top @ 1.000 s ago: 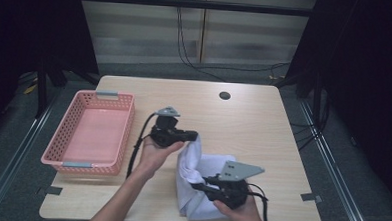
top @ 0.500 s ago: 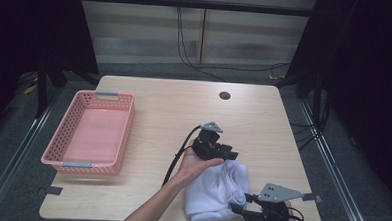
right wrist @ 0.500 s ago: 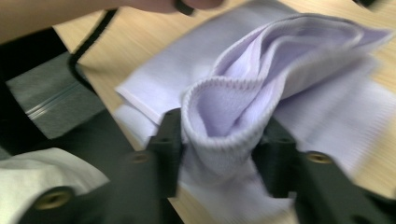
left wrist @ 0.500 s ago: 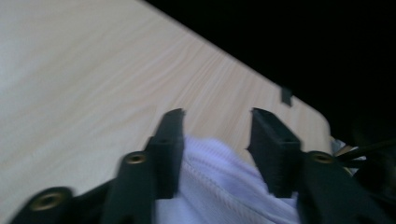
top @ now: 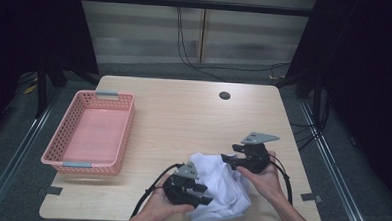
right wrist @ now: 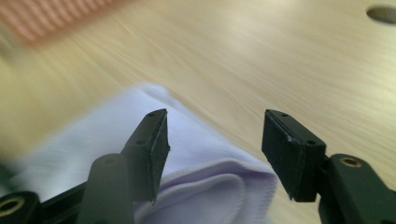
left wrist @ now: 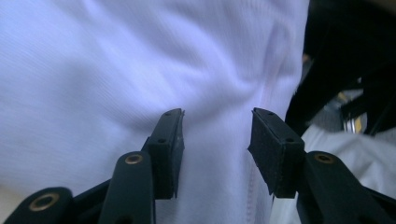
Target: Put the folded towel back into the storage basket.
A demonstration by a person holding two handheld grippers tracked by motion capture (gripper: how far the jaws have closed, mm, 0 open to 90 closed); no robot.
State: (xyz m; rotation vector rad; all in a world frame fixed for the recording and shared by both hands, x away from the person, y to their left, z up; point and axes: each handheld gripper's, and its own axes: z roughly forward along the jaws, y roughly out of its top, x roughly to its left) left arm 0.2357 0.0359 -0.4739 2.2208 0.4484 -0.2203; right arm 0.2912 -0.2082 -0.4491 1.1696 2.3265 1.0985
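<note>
A crumpled white cloth (top: 220, 184) lies near the table's front edge. My left gripper (top: 204, 195) sits at the cloth's front left side, pointing into it. In the left gripper view its jaws (left wrist: 217, 122) stand apart with the cloth (left wrist: 140, 60) right against them and a seam running between them; they have just been opening. My right gripper (top: 227, 158) is at the cloth's far right edge. Its jaws (right wrist: 215, 122) have just been opening too and stand open over a folded hem of the cloth (right wrist: 201, 184), not pressing on it.
A pink plastic basket (top: 107, 94) stands on the left of the wooden table (top: 183, 120). A round dark hole (top: 224, 95) sits near the table's far edge. Cables trail from both grippers toward the front edge.
Both grippers have let go of the cloth and opened. The left hand came from the table's middle down to the cloth's front left; the right hand moved from the front edge up to its right side.
</note>
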